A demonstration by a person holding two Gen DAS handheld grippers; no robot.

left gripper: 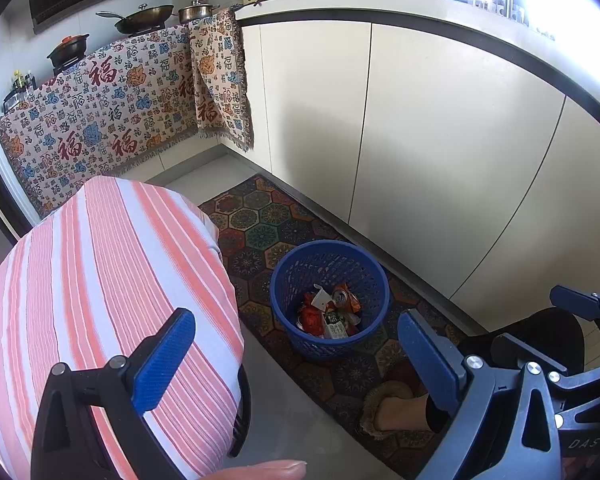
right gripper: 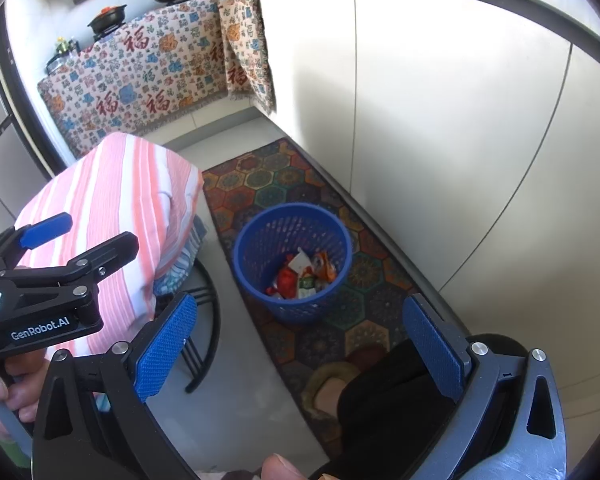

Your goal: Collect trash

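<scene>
The left gripper (left gripper: 296, 360) and right gripper (right gripper: 300, 344) are both held wide and empty above the bin (left gripper: 374, 280), which stands on the patterned mat (left gripper: 260, 236). Crumpled wrappers (left gripper: 328, 312) and a can (left gripper: 342, 298) are judged light and crushable. The perforated plastic bin looks stiff, best taken by its rim.

Hexagon-patterned rug (left gripper: 260, 232) on grey floor along white cabinet fronts (left gripper: 440, 140). Pink-striped cloth (left gripper: 112, 300) draped over a stool at rug's left edge. Patterned cloth (left gripper: 112, 120) hangs over far desk edge; wok (left gripper: 144, 16), steel pot (left gripper: 198, 10), dark clay pot (left gripper: 68, 49) on top
</scene>
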